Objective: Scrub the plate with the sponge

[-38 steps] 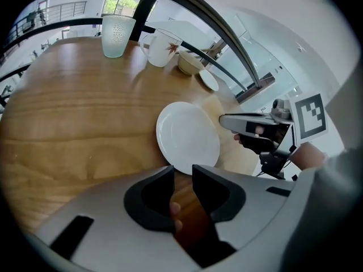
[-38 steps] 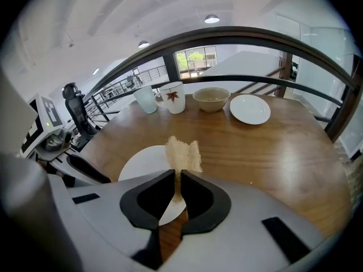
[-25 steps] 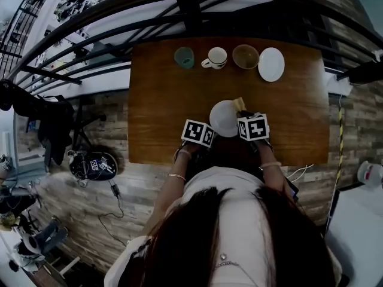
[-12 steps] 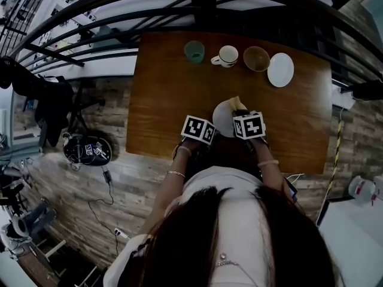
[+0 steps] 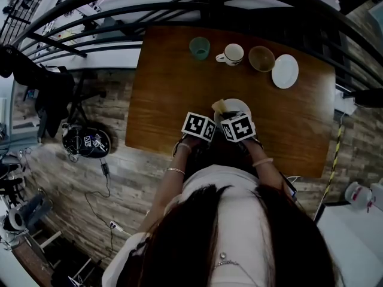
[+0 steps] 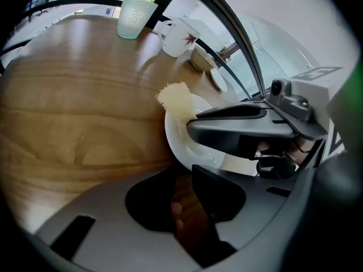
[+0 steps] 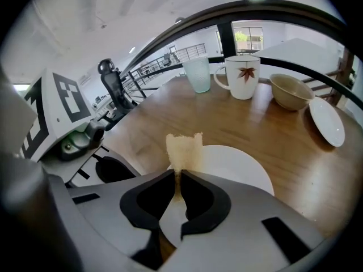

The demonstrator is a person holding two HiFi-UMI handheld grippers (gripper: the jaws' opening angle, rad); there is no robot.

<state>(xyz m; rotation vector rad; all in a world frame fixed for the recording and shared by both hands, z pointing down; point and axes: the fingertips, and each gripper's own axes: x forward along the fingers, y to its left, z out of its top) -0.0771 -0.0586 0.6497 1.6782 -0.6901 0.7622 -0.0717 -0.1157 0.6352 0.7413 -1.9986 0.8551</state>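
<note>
A white plate [image 5: 238, 108] lies on the wooden table [image 5: 167, 94] near its front edge. My right gripper [image 7: 177, 173] is shut on a pale yellow sponge [image 7: 184, 147], which stands upright over the plate's [image 7: 232, 166] near left part. In the left gripper view the sponge [image 6: 176, 100] sticks up at the plate's [image 6: 180, 143] far rim, under the right gripper's body [image 6: 244, 130]. My left gripper [image 6: 184, 173] sits at the plate's near left rim, which runs in between its jaws; it looks shut on the rim.
Along the table's far edge stand a teal cup [image 5: 200, 48], a white mug [image 5: 233, 54], a tan bowl [image 5: 261, 58] and a small white plate [image 5: 285, 71]. A dark railing [image 5: 251, 17] runs just beyond them. The table's left half is bare wood.
My right gripper has carried the sponge leftward across the plate, from its right side to its left rim. The left gripper has stayed at the plate's edge.
</note>
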